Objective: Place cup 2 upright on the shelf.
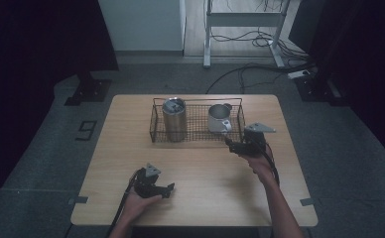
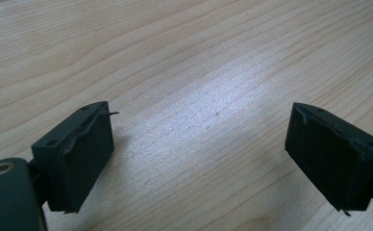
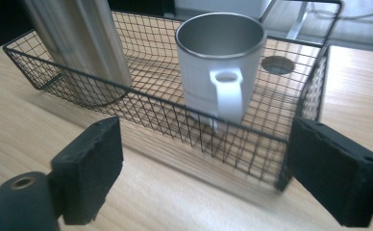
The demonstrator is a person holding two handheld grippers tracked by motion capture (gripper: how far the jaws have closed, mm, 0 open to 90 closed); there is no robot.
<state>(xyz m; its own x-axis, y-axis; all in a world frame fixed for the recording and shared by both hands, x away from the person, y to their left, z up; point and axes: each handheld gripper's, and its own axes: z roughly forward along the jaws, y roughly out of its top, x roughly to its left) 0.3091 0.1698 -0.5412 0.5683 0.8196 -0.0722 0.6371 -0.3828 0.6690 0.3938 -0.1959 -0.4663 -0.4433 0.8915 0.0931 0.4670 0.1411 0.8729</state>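
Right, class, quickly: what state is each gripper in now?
Left gripper: open, empty, over bare table.
Right gripper: open, holding nothing, facing the mug in the wire basket.

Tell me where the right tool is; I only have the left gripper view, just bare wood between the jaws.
Observer: The right tool sits just outside the front right of a wire basket, jaws apart and empty.
Operator: What's in the basket?
Observer: A pale mug stands upright at its right end, handle turned towards the right tool.
Operator: Anything else inside?
Observer: A tall steel tumbler stands at the left end.
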